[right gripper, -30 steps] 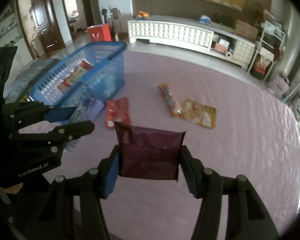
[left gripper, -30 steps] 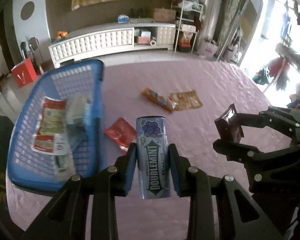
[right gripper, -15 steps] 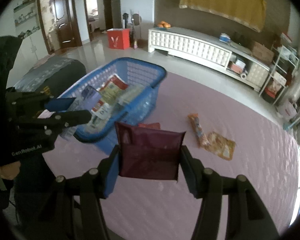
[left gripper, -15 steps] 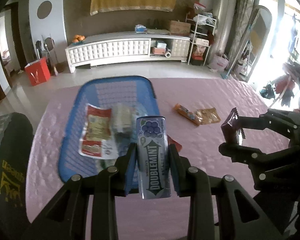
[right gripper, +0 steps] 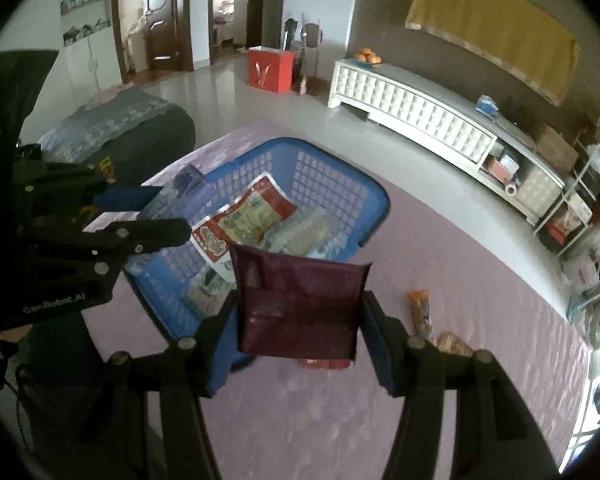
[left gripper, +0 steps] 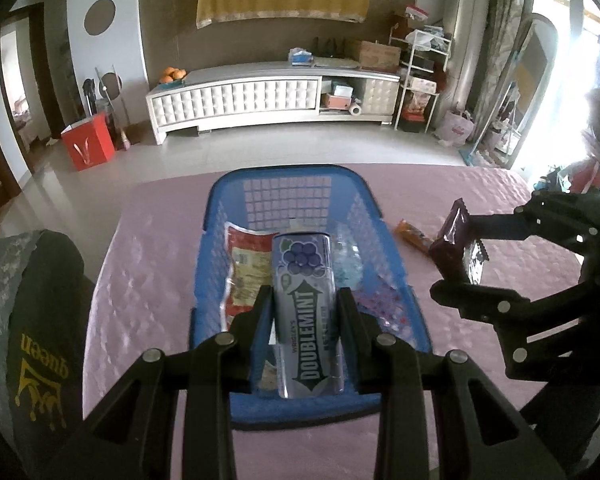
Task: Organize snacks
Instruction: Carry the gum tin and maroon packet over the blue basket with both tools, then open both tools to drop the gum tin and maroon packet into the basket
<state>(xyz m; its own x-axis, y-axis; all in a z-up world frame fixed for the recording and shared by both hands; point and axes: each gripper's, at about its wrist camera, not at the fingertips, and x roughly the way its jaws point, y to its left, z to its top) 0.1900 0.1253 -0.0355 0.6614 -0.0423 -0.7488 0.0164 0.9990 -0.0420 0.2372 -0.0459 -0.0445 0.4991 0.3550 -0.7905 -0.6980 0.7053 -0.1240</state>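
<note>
- Grippers first: the left gripper (left gripper: 304, 312) points steeply down in the lower centre of its own view, jaws clamped on the sides of an upright Doublemint gum pack (left gripper: 306, 312), which hangs above the near end of the blue basket (left gripper: 288, 178).
- Right gripper (right gripper: 298, 312) also tilts down, its jaws pressed on both edges of a flat maroon snack pouch (right gripper: 300, 304), held broadside to the camera at lower centre, over the basket's near right corner and the pink tablecloth (right gripper: 500, 320).
- Seen from the left wrist, the right gripper (left gripper: 456, 260) reaches in from the right edge, pouch (left gripper: 454, 240) pinched edge-on, just right of the basket.
- Seen from the right wrist, the left gripper (right gripper: 156, 216) enters from the left edge, its gum pack (right gripper: 180, 192) over the basket's far left rim.
- Inside the basket lie a red-and-yellow packet (right gripper: 244, 220) and pale wrapped packs (right gripper: 300, 232).
- On the cloth at right lie an orange stick pack (right gripper: 420, 312) and an orange pouch (right gripper: 454, 344) beside it; a red wrapper (right gripper: 326, 364) peeks out below the maroon pouch.
</note>
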